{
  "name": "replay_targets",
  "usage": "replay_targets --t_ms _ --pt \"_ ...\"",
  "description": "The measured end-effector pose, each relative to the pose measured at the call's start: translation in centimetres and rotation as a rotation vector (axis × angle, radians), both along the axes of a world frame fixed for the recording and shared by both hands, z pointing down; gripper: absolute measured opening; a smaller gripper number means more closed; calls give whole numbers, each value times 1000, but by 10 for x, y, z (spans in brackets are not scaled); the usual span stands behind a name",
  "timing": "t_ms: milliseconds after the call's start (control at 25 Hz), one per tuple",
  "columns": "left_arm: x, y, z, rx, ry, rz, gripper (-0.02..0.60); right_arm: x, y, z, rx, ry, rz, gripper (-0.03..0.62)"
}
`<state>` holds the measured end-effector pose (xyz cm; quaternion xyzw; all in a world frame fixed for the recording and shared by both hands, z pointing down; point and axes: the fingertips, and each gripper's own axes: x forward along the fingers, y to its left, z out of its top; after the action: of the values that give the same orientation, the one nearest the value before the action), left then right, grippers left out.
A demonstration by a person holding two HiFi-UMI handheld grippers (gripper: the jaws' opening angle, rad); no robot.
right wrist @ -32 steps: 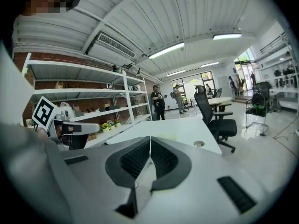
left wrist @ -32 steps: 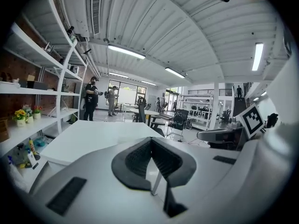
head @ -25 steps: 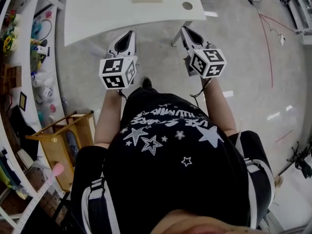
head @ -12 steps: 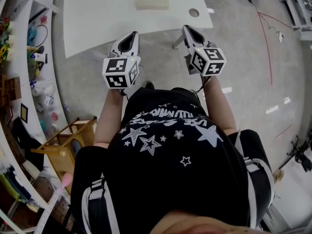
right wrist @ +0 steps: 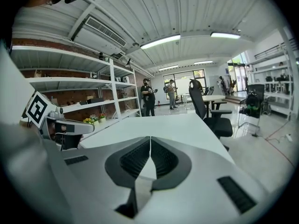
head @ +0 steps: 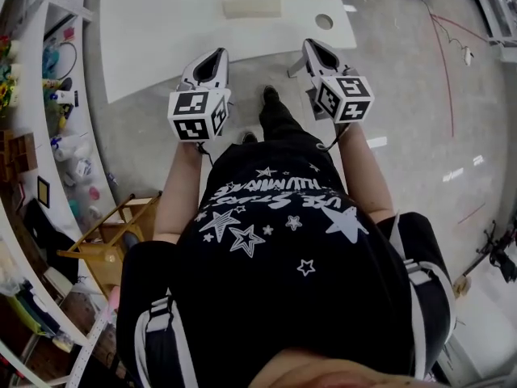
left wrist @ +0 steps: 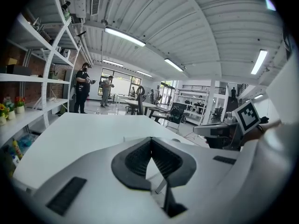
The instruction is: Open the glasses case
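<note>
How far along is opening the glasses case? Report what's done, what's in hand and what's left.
Done: nothing. The glasses case lies on the white table, apparently closed and untouched.
In hand: nothing. The left gripper and right gripper are both shut and empty, near the table's front edge and well apart from the case.
Left: reach the case, steady it and lift its lid.

Smooth matt white table (head: 161, 23) — glossy polished concrete floor (head: 404, 120)
</note>
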<state>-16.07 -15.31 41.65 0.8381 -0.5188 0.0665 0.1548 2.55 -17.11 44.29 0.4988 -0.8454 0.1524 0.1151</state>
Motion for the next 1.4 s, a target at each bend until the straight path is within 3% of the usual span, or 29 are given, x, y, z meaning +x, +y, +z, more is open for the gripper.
replay_targets --t_ms 400,800,1240,1400 --pt "6 -48 28 -52 -49 -36 12 -15 -66 26 -18 27 -116 11" --pt "22 -102 72 -150 -116 -32 12 -33 -126 55 -42 164 -288 14" --pt "34 -144 112 -227 -165 -60 12 -43 -154 92 -57 349 -508 219" --pt "35 -153 124 -254 -200 -76 12 -48 -158 105 -52 402 -574 253"
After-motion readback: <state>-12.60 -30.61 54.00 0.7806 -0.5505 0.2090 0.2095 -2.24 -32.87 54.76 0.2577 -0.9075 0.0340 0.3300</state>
